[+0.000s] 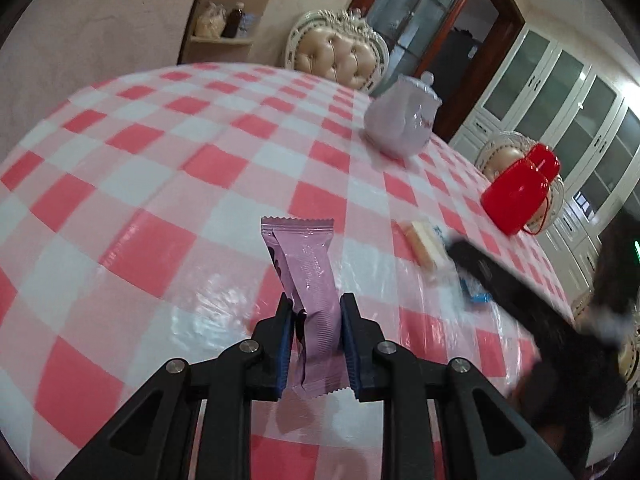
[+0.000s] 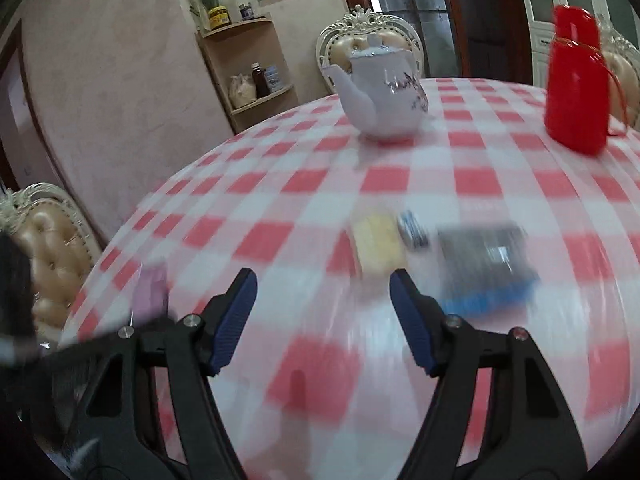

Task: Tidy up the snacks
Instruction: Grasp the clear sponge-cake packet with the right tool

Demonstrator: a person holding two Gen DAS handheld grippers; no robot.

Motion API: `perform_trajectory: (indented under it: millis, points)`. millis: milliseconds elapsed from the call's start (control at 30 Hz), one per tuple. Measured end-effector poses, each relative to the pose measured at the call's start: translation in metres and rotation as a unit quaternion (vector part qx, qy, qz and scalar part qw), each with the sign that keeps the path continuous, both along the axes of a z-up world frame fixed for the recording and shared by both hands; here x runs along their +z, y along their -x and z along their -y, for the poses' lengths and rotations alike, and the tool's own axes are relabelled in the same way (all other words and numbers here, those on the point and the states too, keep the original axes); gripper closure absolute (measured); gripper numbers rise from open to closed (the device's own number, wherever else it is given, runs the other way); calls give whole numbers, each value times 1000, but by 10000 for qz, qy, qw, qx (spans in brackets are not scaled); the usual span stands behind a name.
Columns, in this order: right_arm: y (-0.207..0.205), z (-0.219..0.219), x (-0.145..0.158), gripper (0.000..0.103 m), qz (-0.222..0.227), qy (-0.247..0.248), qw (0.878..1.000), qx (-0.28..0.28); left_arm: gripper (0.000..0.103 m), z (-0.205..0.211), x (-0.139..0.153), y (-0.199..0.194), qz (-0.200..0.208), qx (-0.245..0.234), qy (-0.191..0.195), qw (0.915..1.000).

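Wrapper (image 1: pixel 310 280), pink: clamped in left tongs (image 1: pixel 316 312). Right tongs (image 2: pixel 323 300): wide open, holding nothing; yellow snack (image 2: pixel 378 248) just ahead on desk (image 2: pixel 480 184).

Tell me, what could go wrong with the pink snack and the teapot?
The pink snack is pinched near its lower end by the left gripper, so it might bend or slip out. The open right gripper looks blurred, likely moving fast, so it could knock the yellow snack toward the teapot.
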State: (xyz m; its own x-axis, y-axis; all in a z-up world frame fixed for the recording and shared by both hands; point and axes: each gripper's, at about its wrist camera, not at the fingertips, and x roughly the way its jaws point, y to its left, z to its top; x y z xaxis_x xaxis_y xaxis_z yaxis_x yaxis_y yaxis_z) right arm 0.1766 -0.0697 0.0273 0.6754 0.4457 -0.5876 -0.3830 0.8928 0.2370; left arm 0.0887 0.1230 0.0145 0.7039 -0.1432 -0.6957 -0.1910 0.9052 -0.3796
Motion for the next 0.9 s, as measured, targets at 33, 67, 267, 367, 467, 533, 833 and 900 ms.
perform_trajectory:
  millis: [33,67,267,367,467,533,833,900]
  points:
    - [-11,-7,-2,32,-35,159,9999,-56,79,1,-2,-2,-30,-34,23,10000]
    - [-20,-11,-4,33,-75,347,9993,-121,79,2,-2,-4,-43,-68,70,9999]
    - [-60,-24,-27,43,-652,1276,9893,-290,79,12,6,-4,82,-206,-14,9998]
    - [-58,-25,-30,62,-733,1313,9886,-109,79,9,4,-4,27,-179,-18,9998]
    - [-37,-22,-29,63,-778,1329,9881,60,79,3,0,-6,-31,-92,-30,9999]
    - [-15,-15,-27,63,-909,1148,9890,201,79,-1,-3,-7,-114,-52,17,9999]
    - [48,12,-30,36,-704,1359,9876,337,79,5,-5,-8,-200,-190,-3,9996]
    - [48,6,-32,37,-686,1512,9856,331,79,7,-6,-10,-238,-230,-47,9994]
